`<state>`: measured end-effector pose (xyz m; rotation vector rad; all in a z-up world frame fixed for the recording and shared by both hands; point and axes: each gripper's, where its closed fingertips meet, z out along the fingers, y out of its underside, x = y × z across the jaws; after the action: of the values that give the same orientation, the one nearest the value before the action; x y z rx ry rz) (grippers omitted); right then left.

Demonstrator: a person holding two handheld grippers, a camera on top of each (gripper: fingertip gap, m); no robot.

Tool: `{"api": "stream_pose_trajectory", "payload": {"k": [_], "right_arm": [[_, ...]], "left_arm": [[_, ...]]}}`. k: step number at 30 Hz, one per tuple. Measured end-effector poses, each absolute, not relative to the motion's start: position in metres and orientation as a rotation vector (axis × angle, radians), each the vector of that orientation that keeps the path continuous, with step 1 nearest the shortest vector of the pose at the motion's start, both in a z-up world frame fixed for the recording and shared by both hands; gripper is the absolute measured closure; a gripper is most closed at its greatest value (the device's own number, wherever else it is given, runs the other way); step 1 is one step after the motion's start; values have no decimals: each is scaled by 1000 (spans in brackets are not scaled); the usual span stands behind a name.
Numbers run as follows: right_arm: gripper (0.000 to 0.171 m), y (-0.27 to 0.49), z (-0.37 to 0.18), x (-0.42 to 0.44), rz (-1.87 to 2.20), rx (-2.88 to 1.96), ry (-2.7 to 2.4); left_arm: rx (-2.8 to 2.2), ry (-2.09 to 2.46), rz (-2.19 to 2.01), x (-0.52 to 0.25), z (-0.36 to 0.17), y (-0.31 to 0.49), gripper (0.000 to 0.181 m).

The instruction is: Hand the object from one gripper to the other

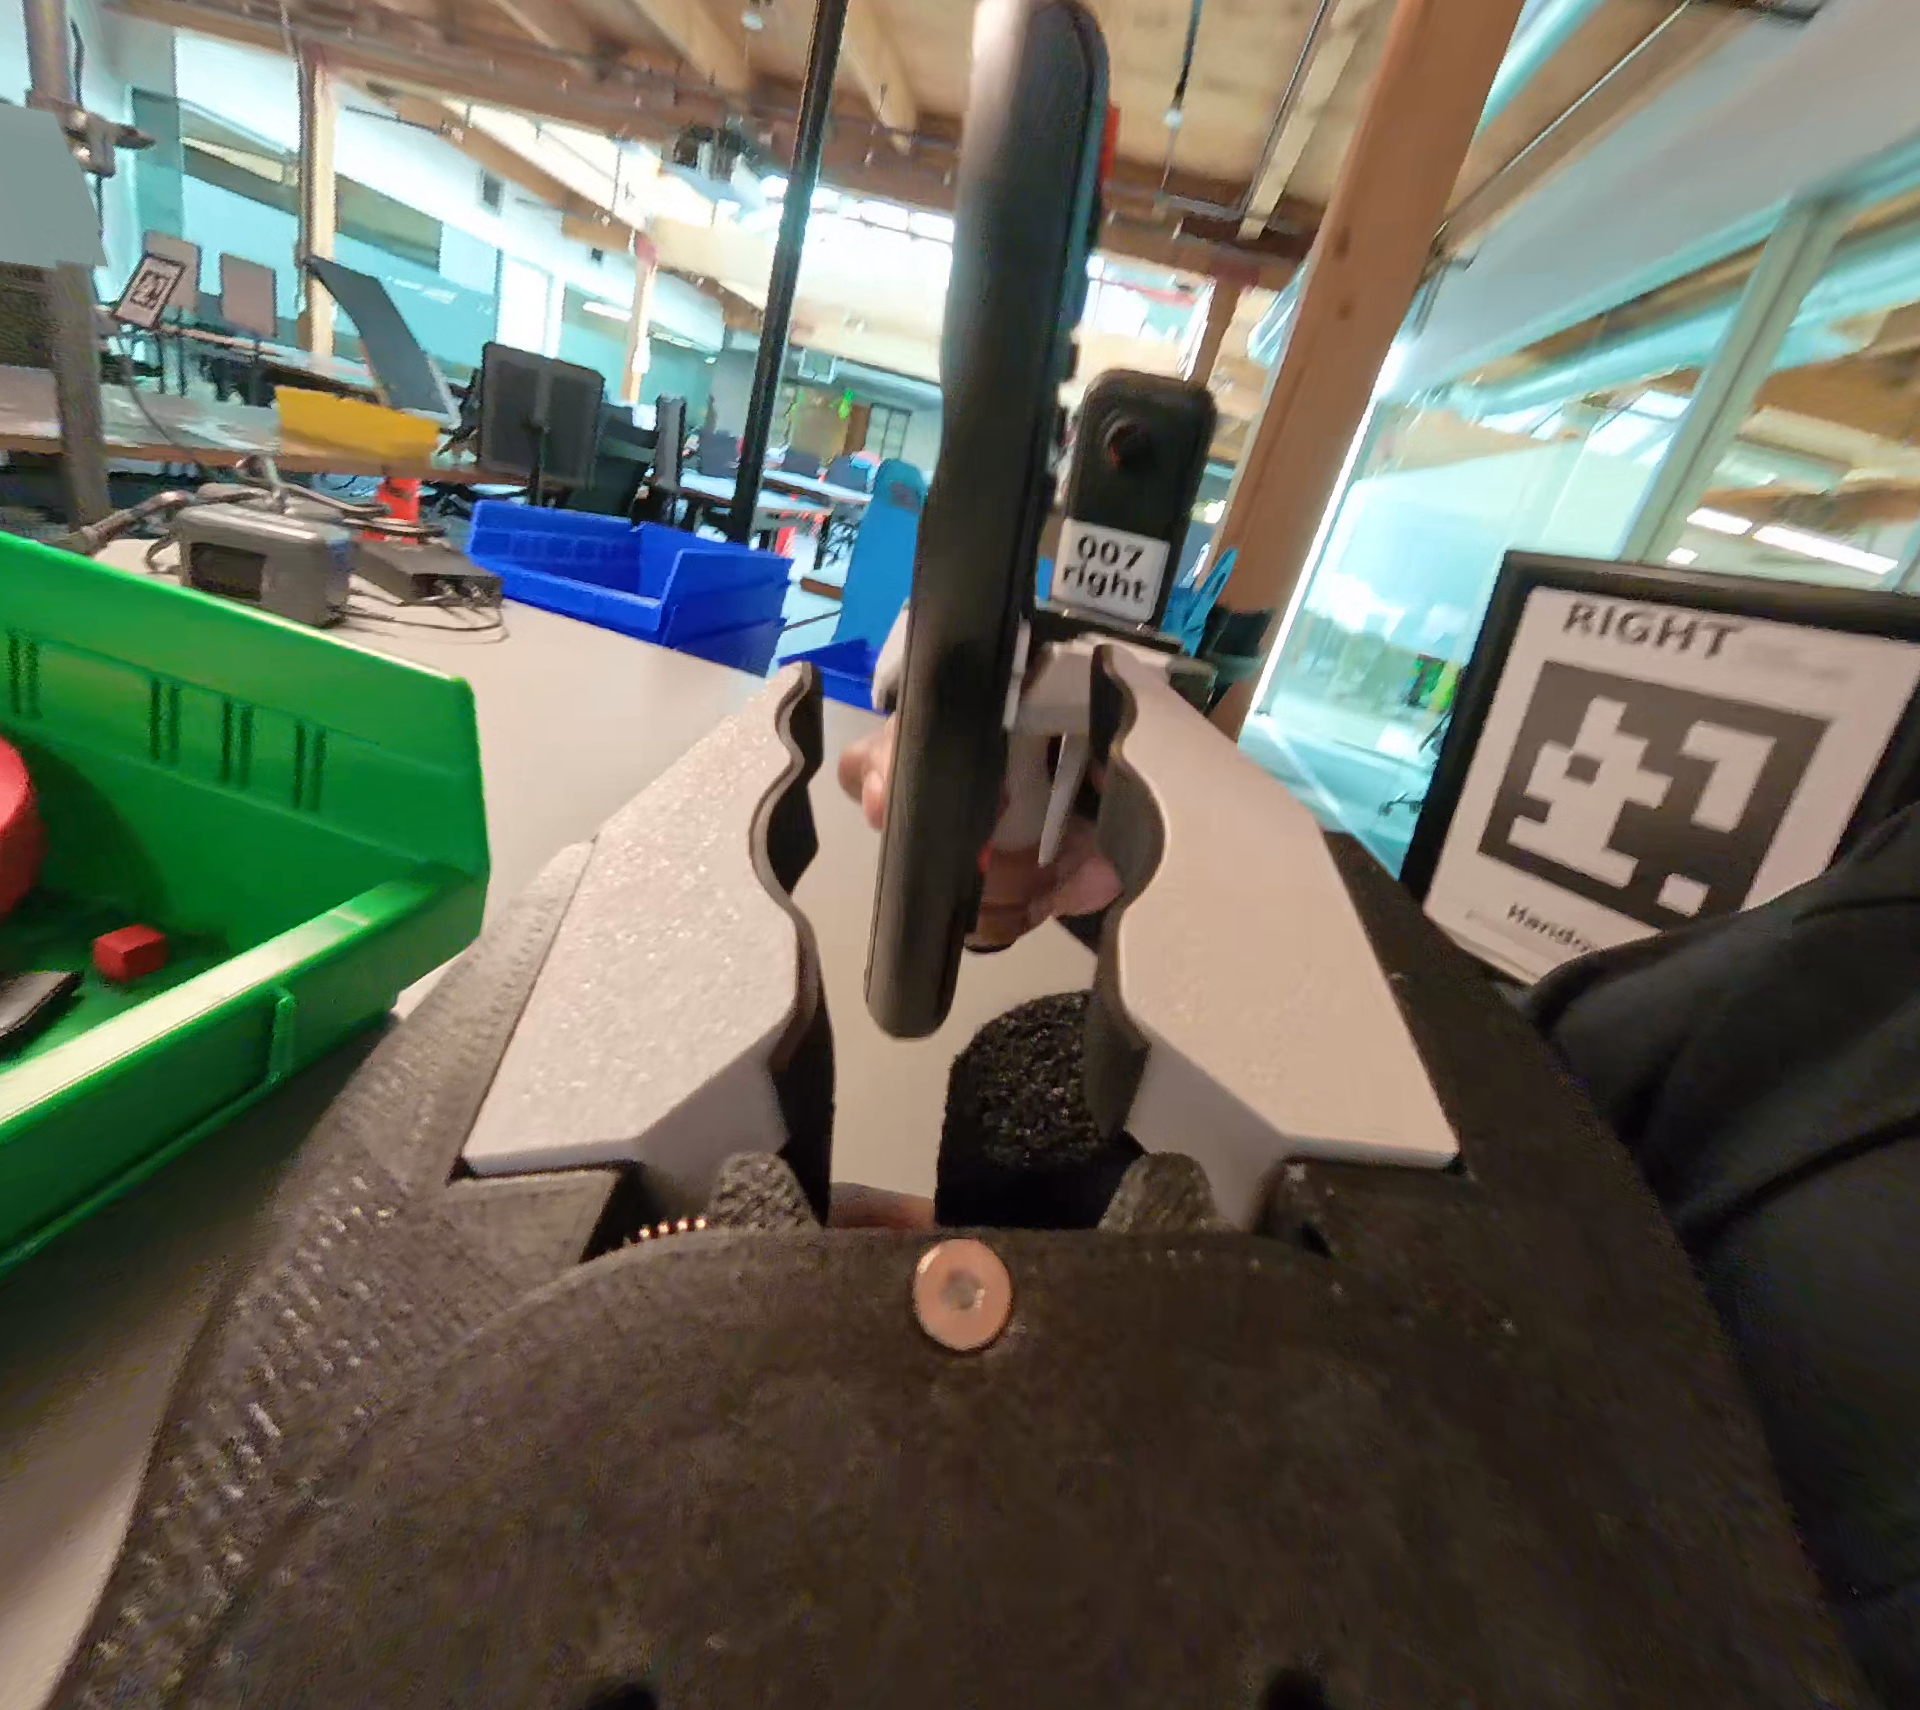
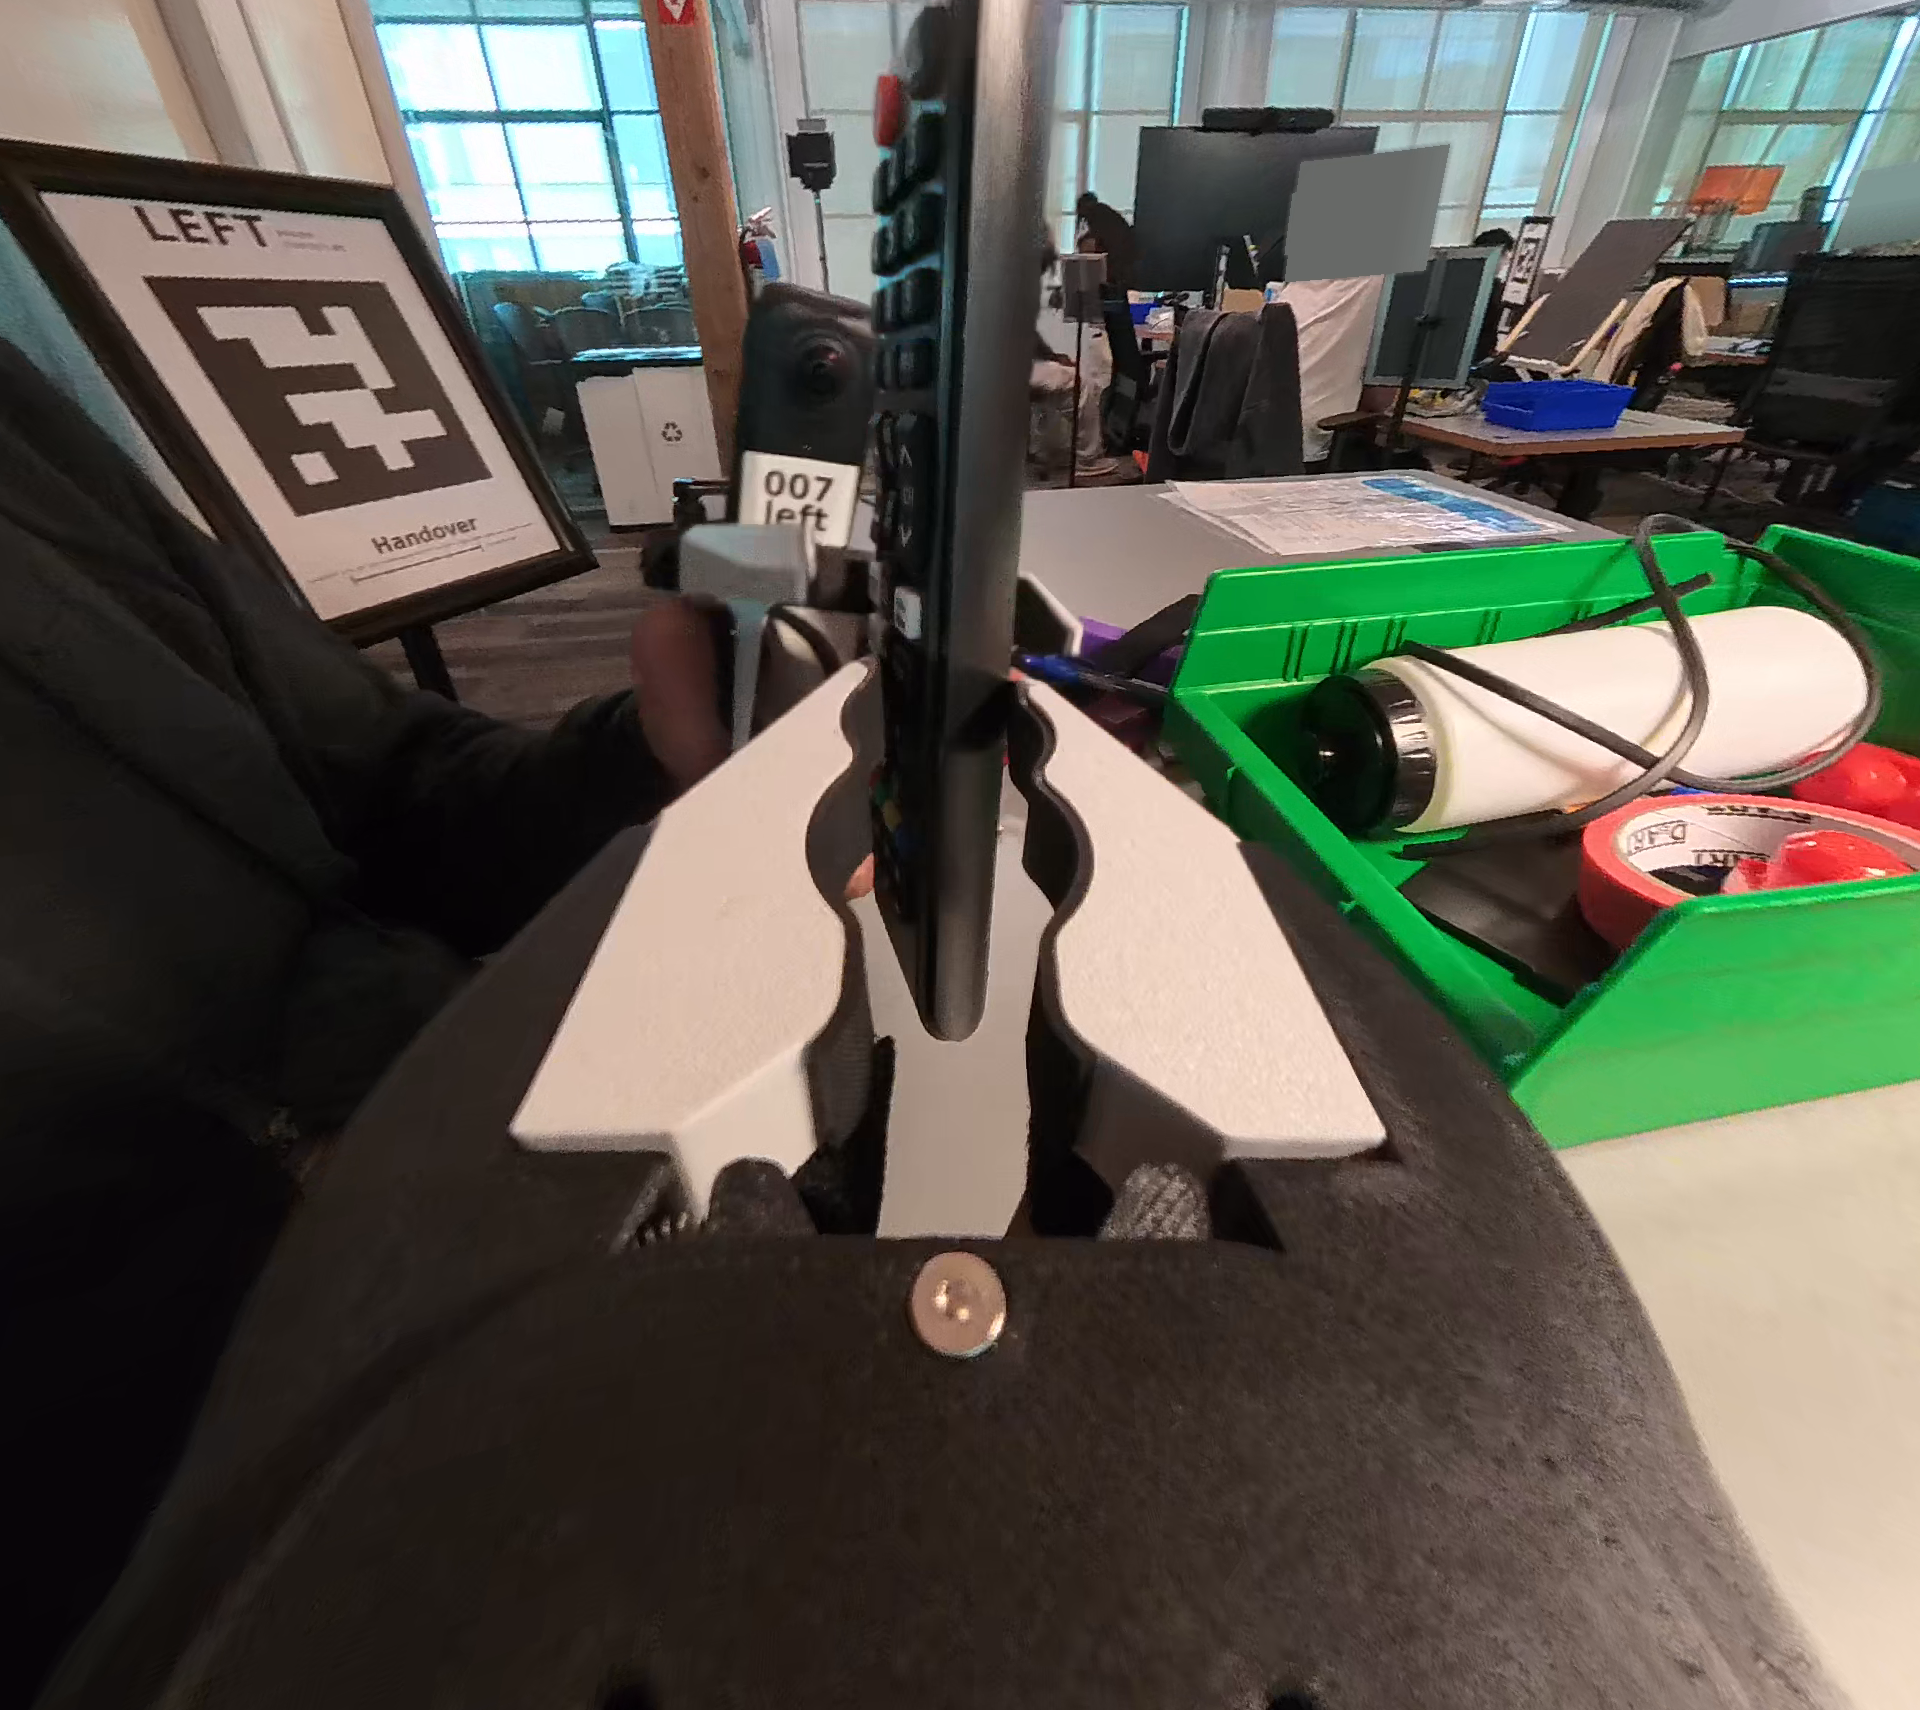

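A black remote control (image 1: 987, 413) with a red button stands upright, edge-on, in the air. In the right wrist view the remote (image 2: 987, 310) sits between the white fingertips of my right gripper (image 2: 943, 689), which is shut on its lower part. In the left wrist view my left gripper (image 1: 954, 673) is open, with one finger on each side of the remote's lower end and a gap on both sides. The right gripper (image 1: 1049, 725) shows just behind the remote there. The left gripper's body (image 2: 748, 580) shows behind the remote in the right wrist view.
A green bin (image 2: 1455, 621) to the right holds a white bottle (image 2: 1610, 715), a black cable and red tape (image 2: 1714, 860); it also shows in the left wrist view (image 1: 260, 777). Blue bins (image 1: 644, 569) stand farther back. Framed marker signs (image 1: 1662, 777) (image 2: 301, 403) and a dark sleeve (image 2: 208, 777) flank the grippers. My left and right fingertips are right by each other.
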<state>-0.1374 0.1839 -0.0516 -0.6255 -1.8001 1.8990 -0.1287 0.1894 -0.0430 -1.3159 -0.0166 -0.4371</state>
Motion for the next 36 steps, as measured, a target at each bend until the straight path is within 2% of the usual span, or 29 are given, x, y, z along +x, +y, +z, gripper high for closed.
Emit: {"api": "stream_pose_trajectory", "payload": {"k": [4,10,16,20,24,27,31,35,36], "right_arm": [[147,174,-56,-134,1887,-567,-1841],[143,180,-30,-121,2061,-508,-1703],[150,183,-30,-124,2034,-517,-1693],[150,179,-39,-125,1964,-508,-1752],[149,173,-39,-125,1964,-486,-1754],[145,177,-22,-121,2065,-483,-1652],[148,177,-21,-120,2048,-470,-1651],[149,172,-30,-123,1970,-469,-1703],[149,170,-31,-123,1964,-462,-1713]], "left_arm": [[-1260,20,-476,-125,-35,181,156],[-1302,78,-471,-116,-40,183,157],[-1328,81,-486,-112,-45,186,156],[-1219,4,-524,-125,-29,179,144],[-1209,63,-520,-118,-28,175,159],[-1238,93,-487,-115,-31,176,160],[-1257,111,-484,-110,-34,178,160],[-1168,59,-507,-118,-21,171,150],[-1156,62,-514,-119,-19,169,156]]}}
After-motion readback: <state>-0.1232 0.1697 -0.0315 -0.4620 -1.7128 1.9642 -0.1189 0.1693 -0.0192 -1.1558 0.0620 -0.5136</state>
